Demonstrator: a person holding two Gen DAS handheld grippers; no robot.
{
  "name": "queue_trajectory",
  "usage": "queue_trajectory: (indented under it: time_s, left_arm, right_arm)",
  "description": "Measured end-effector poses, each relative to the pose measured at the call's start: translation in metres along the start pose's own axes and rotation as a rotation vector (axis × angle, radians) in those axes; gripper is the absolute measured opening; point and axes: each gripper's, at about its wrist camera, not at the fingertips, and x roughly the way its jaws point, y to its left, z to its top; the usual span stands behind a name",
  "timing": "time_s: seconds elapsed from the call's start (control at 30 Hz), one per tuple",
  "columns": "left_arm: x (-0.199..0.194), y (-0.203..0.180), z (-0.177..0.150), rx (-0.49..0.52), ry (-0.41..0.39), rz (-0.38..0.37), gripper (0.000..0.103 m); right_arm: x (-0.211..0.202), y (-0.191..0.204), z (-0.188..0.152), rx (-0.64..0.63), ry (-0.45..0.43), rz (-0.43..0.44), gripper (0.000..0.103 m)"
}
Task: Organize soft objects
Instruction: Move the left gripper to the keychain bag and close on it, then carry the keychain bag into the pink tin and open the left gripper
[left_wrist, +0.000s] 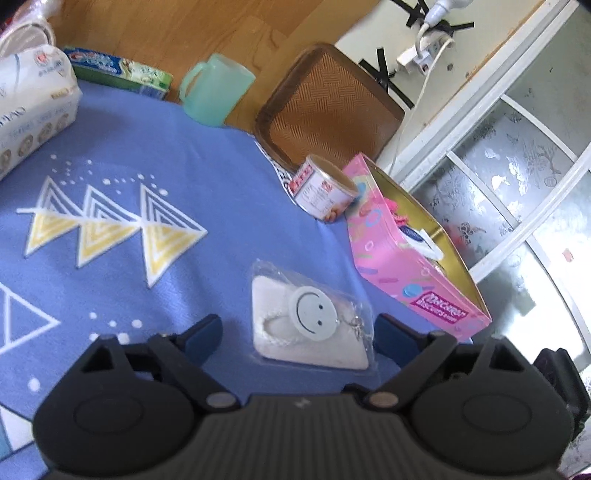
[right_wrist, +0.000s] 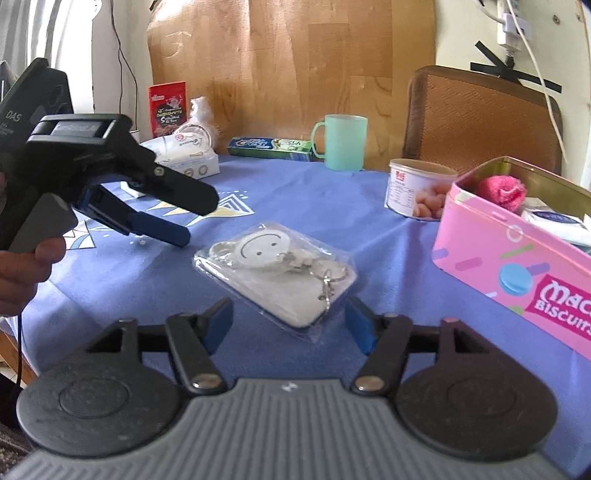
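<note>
Packet one; tin one; cup one.

We see the pink biscuit tin run off the right wrist picture's right edge, its printed name cut mid-word. Its wall hides most of the pink fluffy thing and the white packet inside. The hand on the left gripper is cut at the left edge. The can's label is too blurred to read.
</note>
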Motion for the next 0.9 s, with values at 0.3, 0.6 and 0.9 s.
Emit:
queue_trajectory:
  time_s: [0.3,0.6,0.9]
  left_arm:
    - [0.024,-0.021,-0.001,0.078,0.035,0.036,0.087]
    - [0.026,-0.030,-0.002,0.078,0.019,0.023,0.086]
    - [0.020,-0.056,0.018,0.131,-0.035,0.009,0.086]
  right_arm:
    - [0.016,-0.009,0.006,0.022,0.029,-0.018,0.074]
    - [0.007,-0.008,0.005,0.057,-0.038,-0.059,0.069]
    - [-0.009,-0.012,0.017,0.039,-0.140,-0.118,0.069]
